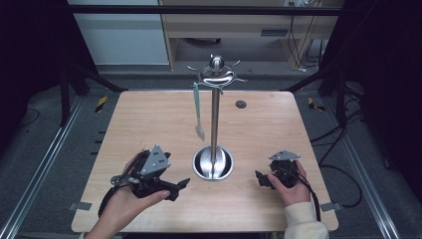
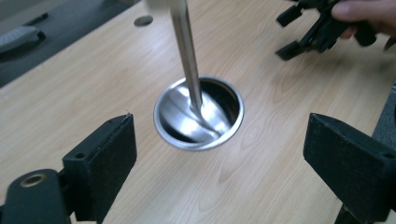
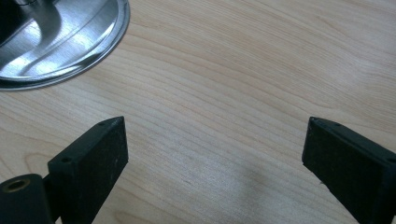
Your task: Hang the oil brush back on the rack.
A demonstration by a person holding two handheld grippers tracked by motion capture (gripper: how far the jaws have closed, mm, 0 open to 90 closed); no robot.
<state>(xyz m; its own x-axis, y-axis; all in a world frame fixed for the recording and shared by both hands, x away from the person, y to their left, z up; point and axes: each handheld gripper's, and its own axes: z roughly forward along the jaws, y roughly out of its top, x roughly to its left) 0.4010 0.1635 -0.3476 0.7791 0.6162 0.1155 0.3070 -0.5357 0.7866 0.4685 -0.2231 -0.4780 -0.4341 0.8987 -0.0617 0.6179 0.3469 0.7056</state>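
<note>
Left hand-held gripper [image 1: 183, 184] jaws apart, right hand-held gripper [image 1: 259, 178] too; steel stand [image 1: 214, 124] btwn; no legible writing

One metal stand [image 1: 215, 119], one pale green utensil [image 1: 197, 107] hanging from it, two hand-held grippers, one wooden table [image 1: 149, 119]

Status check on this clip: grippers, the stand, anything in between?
Left gripper open, right gripper open, both empty. Green utensil hangs from metal stand. Bare table between grippers and stand.

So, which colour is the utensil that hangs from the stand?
Pale green utensil, best in the high view.
</note>
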